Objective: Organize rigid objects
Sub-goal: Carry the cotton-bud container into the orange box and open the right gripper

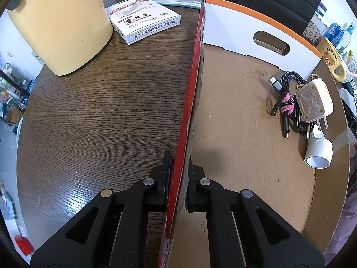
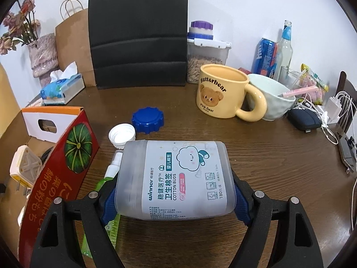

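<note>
My left gripper point(image 1: 178, 178) is shut on the side wall of a cardboard box point(image 1: 234, 122), red outside and brown inside. On the box floor at the right lie a white charger point(image 1: 313, 99), bundled black cables point(image 1: 283, 102) and a white cylindrical adapter point(image 1: 318, 154). My right gripper point(image 2: 174, 198) is shut on a translucent cotton buds box point(image 2: 176, 178); its blue pads point(image 2: 239, 201) press both short ends. The same red box point(image 2: 67, 167), with a pumpkin picture, stands just left of it.
A blue lid point(image 2: 147, 120), a white cap point(image 2: 122, 135) and a small spray bottle point(image 2: 113, 165) lie beside the cotton buds box. A yellow bear mug point(image 2: 221, 91) and pale bowl point(image 2: 274, 100) stand behind. A cream bucket point(image 1: 62, 22) and white packet point(image 1: 145, 22) sit left of the cardboard box.
</note>
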Action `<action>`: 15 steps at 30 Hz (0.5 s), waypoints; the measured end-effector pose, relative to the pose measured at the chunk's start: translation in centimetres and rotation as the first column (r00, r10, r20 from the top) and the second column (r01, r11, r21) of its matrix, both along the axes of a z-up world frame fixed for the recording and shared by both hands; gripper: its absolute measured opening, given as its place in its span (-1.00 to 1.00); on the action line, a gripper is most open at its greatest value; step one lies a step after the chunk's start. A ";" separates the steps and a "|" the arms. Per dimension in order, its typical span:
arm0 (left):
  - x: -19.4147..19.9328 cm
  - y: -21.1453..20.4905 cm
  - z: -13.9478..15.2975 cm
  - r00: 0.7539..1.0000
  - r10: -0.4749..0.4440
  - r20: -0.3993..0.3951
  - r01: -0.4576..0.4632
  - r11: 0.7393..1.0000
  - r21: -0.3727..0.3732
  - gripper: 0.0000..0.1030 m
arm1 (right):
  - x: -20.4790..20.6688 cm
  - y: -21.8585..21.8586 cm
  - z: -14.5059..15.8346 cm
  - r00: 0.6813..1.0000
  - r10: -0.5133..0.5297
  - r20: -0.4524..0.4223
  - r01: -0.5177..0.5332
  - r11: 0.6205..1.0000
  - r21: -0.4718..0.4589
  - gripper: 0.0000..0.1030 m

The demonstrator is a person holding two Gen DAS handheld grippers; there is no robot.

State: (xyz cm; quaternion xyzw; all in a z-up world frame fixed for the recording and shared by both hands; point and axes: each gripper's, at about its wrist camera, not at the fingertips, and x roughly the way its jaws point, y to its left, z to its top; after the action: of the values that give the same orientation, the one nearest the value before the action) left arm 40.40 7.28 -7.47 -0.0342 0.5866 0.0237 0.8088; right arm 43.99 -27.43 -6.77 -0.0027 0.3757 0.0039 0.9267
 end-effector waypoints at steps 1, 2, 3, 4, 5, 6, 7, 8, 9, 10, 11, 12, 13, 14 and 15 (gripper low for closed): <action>0.0 0.0 0.0 1.000 0.000 0.000 0.000 1.000 0.000 -0.92 | -0.2 0.0 0.2 1.000 0.000 0.006 0.000 1.000 0.000 0.66; 0.0 0.0 0.0 1.000 0.000 0.000 0.000 1.000 0.000 -0.92 | -0.3 0.1 0.3 1.000 -0.001 0.012 0.001 1.000 0.002 0.66; 0.0 0.0 0.0 1.000 0.000 0.000 0.000 1.000 0.000 -0.92 | -0.4 0.1 0.5 1.000 -0.002 0.018 0.002 1.000 0.002 0.66; 0.0 0.0 0.0 1.000 0.000 0.000 0.000 1.000 0.000 -0.92 | -0.6 0.2 0.7 1.000 -0.002 0.025 0.002 1.000 0.000 0.66; 0.0 0.0 0.0 1.000 0.000 0.000 0.000 1.000 0.000 -0.92 | -0.8 0.3 0.9 0.999 -0.002 0.033 0.002 1.000 0.000 0.66; 0.0 0.0 0.0 1.000 0.000 0.000 0.000 1.000 0.000 -0.92 | -1.0 0.3 1.1 0.999 -0.003 0.042 0.003 1.000 0.000 0.66; 0.0 0.0 0.0 1.000 0.000 0.000 0.000 1.000 0.000 -0.92 | -1.2 0.5 1.4 0.999 -0.004 0.051 0.004 1.000 0.000 0.66; 0.0 0.0 0.0 1.000 0.000 0.000 0.000 1.000 0.000 -0.91 | -1.4 0.7 1.7 0.998 -0.002 0.060 0.002 1.000 -0.001 0.66; 0.0 0.0 0.0 1.000 0.000 0.000 0.000 1.000 0.000 -0.92 | -1.6 0.8 2.0 0.998 0.000 0.068 0.000 1.000 0.000 0.66; 0.0 0.0 0.0 1.000 0.000 0.000 0.000 1.000 0.000 -0.92 | -1.8 1.1 2.3 0.997 0.003 0.077 -0.002 1.000 -0.002 0.66; 0.0 0.0 0.0 1.000 0.000 0.000 0.000 1.000 0.000 -0.92 | -2.0 1.4 2.6 0.997 0.009 0.082 -0.009 1.000 -0.002 0.66; 0.0 0.0 0.0 1.000 0.000 0.000 0.000 1.000 0.000 -0.92 | -2.2 1.7 2.9 0.996 0.015 0.086 -0.015 1.000 0.002 0.66; 0.0 0.0 0.0 1.000 0.000 0.000 0.000 1.000 -0.001 -0.92 | -2.4 2.0 3.2 0.995 0.022 0.093 -0.022 1.000 0.004 0.66; 0.0 0.0 0.0 1.000 0.000 0.000 0.000 1.000 -0.001 -0.92 | -2.7 2.4 3.5 0.994 0.030 0.101 -0.030 1.000 0.004 0.66; 0.0 0.0 0.0 1.000 0.000 0.000 0.000 1.000 0.000 -0.92 | -2.9 2.7 3.8 0.993 0.037 0.108 -0.038 0.999 0.005 0.66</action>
State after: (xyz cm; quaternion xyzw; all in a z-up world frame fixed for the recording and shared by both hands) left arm 40.39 7.26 -7.46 -0.0344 0.5867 0.0236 0.8087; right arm 41.11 -24.72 -2.97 -0.0067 0.3252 0.0226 0.9454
